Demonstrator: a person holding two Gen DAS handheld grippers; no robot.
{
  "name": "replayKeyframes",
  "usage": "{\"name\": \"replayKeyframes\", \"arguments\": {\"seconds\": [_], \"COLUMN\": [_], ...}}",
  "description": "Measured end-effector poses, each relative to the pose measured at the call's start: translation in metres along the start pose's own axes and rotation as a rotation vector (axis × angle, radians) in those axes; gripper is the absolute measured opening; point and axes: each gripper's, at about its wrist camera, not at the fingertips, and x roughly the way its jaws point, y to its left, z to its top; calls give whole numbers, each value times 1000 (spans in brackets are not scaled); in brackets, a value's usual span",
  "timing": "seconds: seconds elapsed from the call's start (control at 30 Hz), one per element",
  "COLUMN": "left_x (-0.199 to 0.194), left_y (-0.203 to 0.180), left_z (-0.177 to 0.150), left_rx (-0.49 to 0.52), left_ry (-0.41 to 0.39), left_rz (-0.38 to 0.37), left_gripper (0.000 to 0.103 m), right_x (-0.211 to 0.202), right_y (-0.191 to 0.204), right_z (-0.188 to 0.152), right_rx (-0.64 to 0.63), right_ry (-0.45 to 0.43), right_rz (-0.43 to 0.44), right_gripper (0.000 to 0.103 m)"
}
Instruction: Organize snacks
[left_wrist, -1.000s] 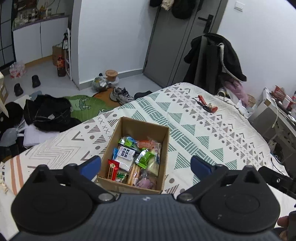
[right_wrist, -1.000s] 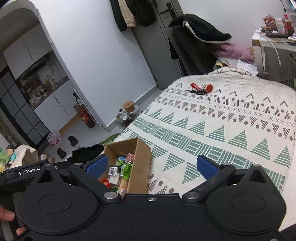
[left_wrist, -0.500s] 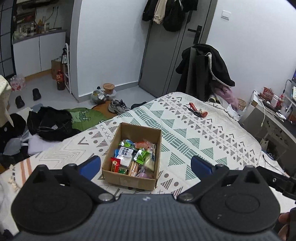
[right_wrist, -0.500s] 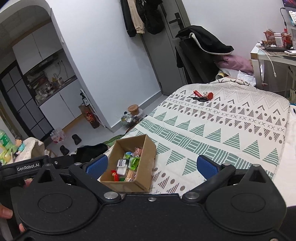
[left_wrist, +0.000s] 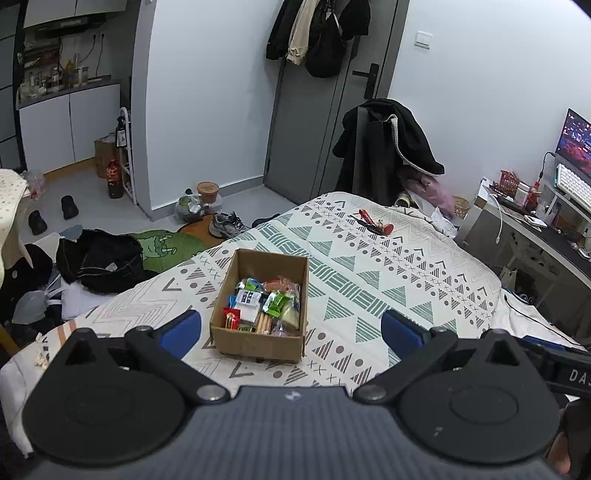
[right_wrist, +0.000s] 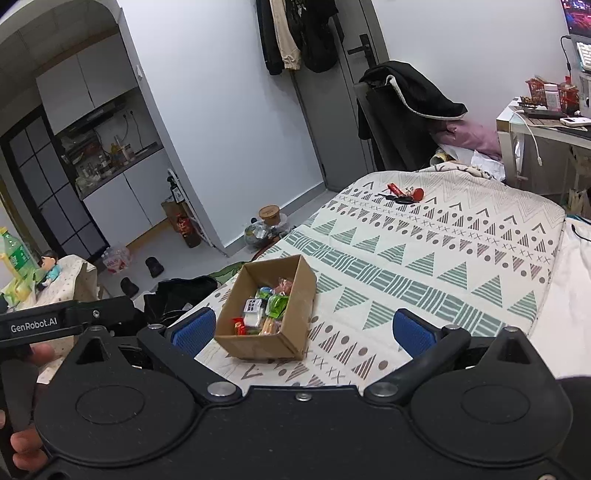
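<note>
An open cardboard box (left_wrist: 255, 343) sits on the patterned bed cover, filled with several wrapped snacks (left_wrist: 266, 304). It also shows in the right wrist view (right_wrist: 258, 345) with the snacks (right_wrist: 267, 308) inside. My left gripper (left_wrist: 291, 328) is open and empty, held above and behind the box. My right gripper (right_wrist: 303, 328) is open and empty, also held back from the box, with its left finger beside the box's near left corner in the view.
Red keys (left_wrist: 373, 223) lie at the far end of the bed (left_wrist: 388, 280). A chair draped with a black coat (left_wrist: 388, 147) stands beyond it. A desk (left_wrist: 535, 229) stands on the right. Clothes and shoes (left_wrist: 96, 254) lie on the floor at left.
Both grippers have pulled back and up from the box, so it looks smaller and farther away. Both stay open and empty.
</note>
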Motion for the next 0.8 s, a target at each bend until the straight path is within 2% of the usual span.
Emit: {"name": "replayKeyframes", "arguments": {"seconds": [0.43, 0.8], "left_x": [-30, -43], "left_y": [29, 36], "left_z": [-24, -39], "left_rx": [-1, 31], "left_ry": [-9, -9], "left_rz": [13, 30], "left_gripper": [103, 103], "right_x": [-34, -35], "right_y": [18, 23], "right_z": [-22, -40], "right_rx": [-78, -98], "right_ry": [-18, -5], "right_rz": [-41, -59], "right_gripper": [103, 103]}}
